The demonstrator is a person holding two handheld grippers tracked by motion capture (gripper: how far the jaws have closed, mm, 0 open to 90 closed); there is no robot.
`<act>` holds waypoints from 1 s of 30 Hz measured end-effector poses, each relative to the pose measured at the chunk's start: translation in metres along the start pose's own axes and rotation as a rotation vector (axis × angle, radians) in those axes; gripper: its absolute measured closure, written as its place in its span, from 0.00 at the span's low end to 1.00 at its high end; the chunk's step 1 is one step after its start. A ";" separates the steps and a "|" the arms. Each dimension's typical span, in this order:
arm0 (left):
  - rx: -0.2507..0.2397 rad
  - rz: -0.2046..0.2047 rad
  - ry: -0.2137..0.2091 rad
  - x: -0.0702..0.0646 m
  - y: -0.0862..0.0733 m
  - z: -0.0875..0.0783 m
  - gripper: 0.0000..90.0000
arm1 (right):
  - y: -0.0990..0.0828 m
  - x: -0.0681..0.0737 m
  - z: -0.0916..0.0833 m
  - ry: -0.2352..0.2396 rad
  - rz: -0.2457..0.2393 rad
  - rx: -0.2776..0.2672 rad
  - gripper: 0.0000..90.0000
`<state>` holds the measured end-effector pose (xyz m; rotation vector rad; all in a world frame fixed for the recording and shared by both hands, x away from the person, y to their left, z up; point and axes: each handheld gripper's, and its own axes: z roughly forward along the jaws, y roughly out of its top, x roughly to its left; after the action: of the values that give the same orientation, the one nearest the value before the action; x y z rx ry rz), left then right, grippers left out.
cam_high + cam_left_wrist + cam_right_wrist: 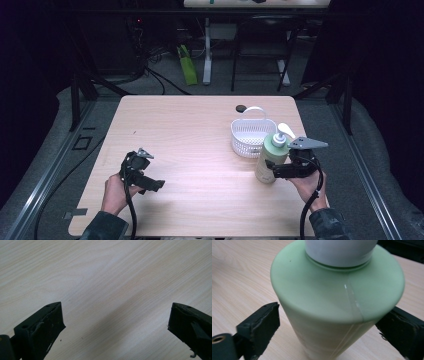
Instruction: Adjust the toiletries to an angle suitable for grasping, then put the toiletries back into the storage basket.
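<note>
The right hand-held gripper (268, 169) has its jaws wide on both sides of the bottle (271, 159), and a small gap shows by the left pad (263, 323), so nothing grips yet. The bottle stands up tall, its pump (286, 129) pointing to 1 o'clock. It sits at 4 o'clock on the surface (200, 150), touching the basket (250, 137). A bump could tip it over. The left hand-held gripper (156, 185) waits wide open at 8 o'clock.

Two black hand-held grippers: left hand-held gripper (156, 185), right hand-held gripper (270, 166). Grey three-cornered top plates, trailing black cables, blocky scuffed black jaws. Dark mottled sleeves (327, 225), lower frame.
</note>
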<state>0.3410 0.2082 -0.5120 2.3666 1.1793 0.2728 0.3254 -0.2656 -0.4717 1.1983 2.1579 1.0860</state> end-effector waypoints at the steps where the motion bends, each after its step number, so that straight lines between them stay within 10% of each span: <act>1: -0.001 0.002 0.001 0.000 0.000 0.000 0.00 | 0.000 0.000 0.000 0.000 0.004 0.003 0.03; 30: -0.002 0.005 0.000 -0.002 0.000 0.001 0.00 | 0.009 0.000 -0.015 0.007 0.035 -0.058 0.00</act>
<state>0.3402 0.2064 -0.5123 2.3680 1.1720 0.2756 0.3195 -0.2686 -0.4561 1.2117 2.1034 1.1608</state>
